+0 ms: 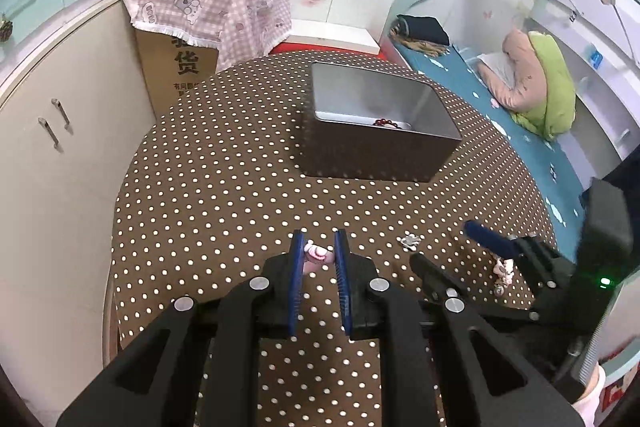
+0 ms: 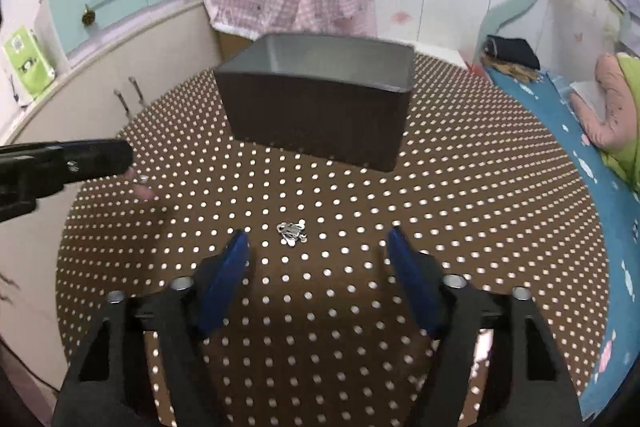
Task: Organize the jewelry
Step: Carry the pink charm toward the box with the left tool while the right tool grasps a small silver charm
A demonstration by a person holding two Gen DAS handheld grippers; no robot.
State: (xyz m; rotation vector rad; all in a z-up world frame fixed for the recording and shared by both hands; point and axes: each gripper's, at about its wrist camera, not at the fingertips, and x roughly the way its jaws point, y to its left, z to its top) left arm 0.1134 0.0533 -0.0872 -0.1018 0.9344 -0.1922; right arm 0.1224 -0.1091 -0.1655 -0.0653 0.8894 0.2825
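In the left wrist view, the left gripper (image 1: 319,255) is low over the round table with the brown cloth with white dots (image 1: 224,187), and its two blue fingers (image 1: 297,267) have a small pink and white piece of jewelry (image 1: 318,254) between them. They sit close on both sides of it, so I think they are holding it, or are just about to. Far across the table sits the open grey metal box (image 1: 380,125), and a red bead bracelet (image 1: 386,123) lies inside on its floor, so at least one piece looks put away. To the right, a little silver piece of jewelry (image 1: 409,241) lies on the cloth, and another small pale trinket (image 1: 504,273) lies near the right gripper (image 1: 452,251). In the right wrist view, the right gripper (image 2: 318,247) has its blue fingers (image 2: 228,275) spread wide apart and holds nothing. The silver piece (image 2: 292,233) lies on the cloth just past the tips, about in the middle between them. The grey box (image 2: 320,107) stands on the far side. The left gripper (image 2: 80,159) comes in from the left with the pink piece (image 2: 141,187) at its tip. So the job seems only partly done: the pink piece, the silver piece and the pale trinket are not yet in the box.
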